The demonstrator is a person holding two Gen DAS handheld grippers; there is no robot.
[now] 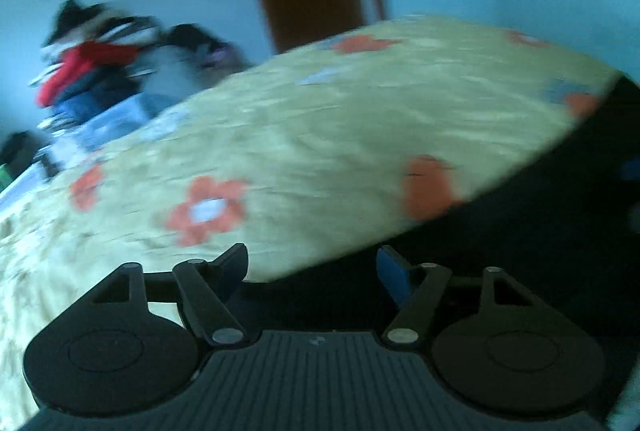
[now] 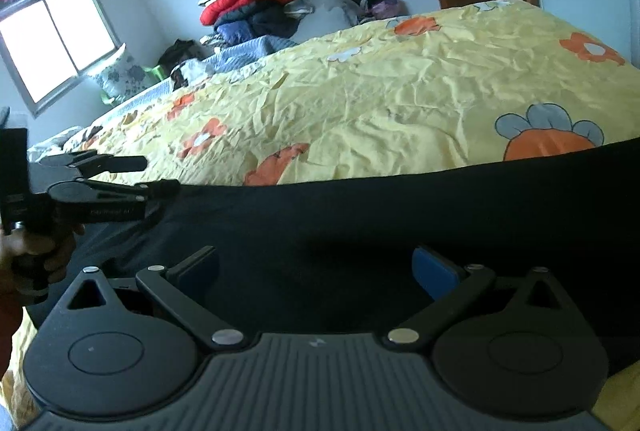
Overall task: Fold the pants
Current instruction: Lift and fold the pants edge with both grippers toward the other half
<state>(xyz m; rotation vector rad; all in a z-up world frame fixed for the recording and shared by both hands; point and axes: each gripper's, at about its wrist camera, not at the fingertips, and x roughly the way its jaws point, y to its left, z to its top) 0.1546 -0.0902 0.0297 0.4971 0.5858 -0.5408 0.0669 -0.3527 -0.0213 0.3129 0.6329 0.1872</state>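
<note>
dark pants (image 2: pixel 360 223) lay crosswise before the right gripper (image 2: pixel 316 271), jaws spread above them; the left gripper (image 1: pixel 312 267), also spread, sat at their left edge.

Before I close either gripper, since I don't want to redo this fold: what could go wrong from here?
The left wrist view is motion-blurred, so the left gripper may overshoot the edge of the dark pants. The right gripper is open over flat mid-cloth, not an edge, so it may pinch only one layer. The yellow sheet is wrinkled and could get caught too.
</note>
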